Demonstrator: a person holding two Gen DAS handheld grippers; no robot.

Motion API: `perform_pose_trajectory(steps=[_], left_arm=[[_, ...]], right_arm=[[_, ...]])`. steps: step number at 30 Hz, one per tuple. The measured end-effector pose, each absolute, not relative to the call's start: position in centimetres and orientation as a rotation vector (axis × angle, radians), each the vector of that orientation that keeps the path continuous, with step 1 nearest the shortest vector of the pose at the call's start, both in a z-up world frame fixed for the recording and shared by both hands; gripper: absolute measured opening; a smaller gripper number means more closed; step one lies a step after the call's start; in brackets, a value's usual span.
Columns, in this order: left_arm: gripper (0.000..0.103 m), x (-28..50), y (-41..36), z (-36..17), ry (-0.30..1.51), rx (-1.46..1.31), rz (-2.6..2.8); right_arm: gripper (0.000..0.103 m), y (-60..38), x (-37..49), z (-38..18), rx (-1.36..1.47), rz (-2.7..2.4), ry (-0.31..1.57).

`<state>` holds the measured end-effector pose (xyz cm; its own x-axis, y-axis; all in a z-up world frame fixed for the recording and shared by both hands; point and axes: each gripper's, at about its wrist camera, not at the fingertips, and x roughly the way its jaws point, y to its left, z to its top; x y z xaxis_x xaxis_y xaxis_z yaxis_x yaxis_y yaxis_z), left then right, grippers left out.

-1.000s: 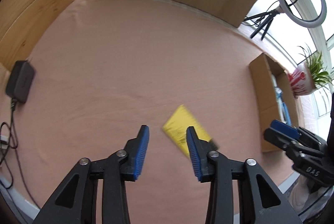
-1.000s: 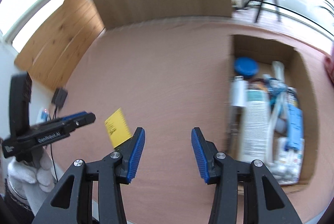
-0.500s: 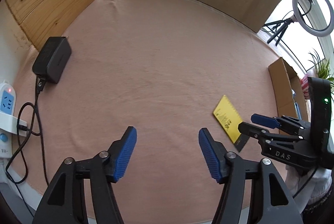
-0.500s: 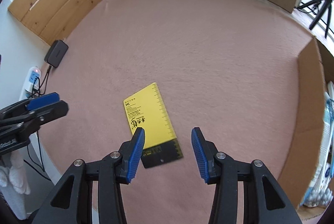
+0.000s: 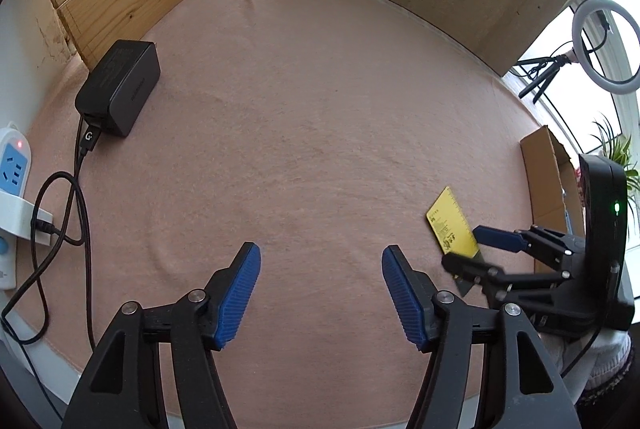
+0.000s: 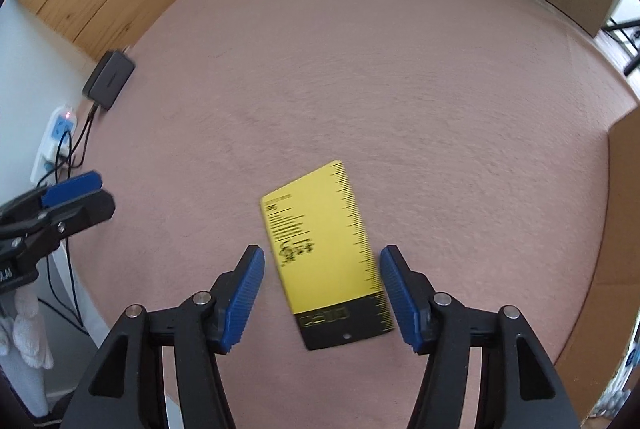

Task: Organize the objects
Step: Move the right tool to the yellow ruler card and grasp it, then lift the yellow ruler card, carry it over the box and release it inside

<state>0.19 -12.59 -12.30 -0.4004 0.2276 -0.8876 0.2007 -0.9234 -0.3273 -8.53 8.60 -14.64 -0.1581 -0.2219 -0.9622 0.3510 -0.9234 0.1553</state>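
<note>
lying flat, the yellow card (image 6: 326,253) sits untouched between the right gripper's (image 6: 322,295) just-widened fingers.

surface (image 6: 360,69): pink cloth cover | flat on it: yellow card (image 6: 326,249) with a black end, near front edge | black power adapter (image 5: 119,87) at far left | cardboard box (image 5: 548,185) at right, seemingly resting on it

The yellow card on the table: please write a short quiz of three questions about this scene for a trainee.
1. True or false: the right tongs are shut on the yellow card.
2. Which side of the card bears ruler marks? A) near the cardboard box B) near the black adapter
3. The left tongs hold ____.

Key: 1 false, the pads stand apart from it. 2 A. 3 nothing.
</note>
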Motion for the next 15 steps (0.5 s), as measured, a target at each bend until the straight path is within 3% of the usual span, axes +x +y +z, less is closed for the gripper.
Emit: perform_pose_trajectory(steps=[9, 15], left_arm=[[0.067, -0.1, -12.0, -12.6, -0.616, -1.721, 2.528], [0.067, -0.1, -11.6, -12.5, -0.596, -1.722, 2.516]], right_arm=[[0.057, 5.7, -7.0, -15.0, 1.697, -2.119, 0.428], [0.052, 5.8, -7.2, -14.8, 1.699, -2.136, 0.409]])
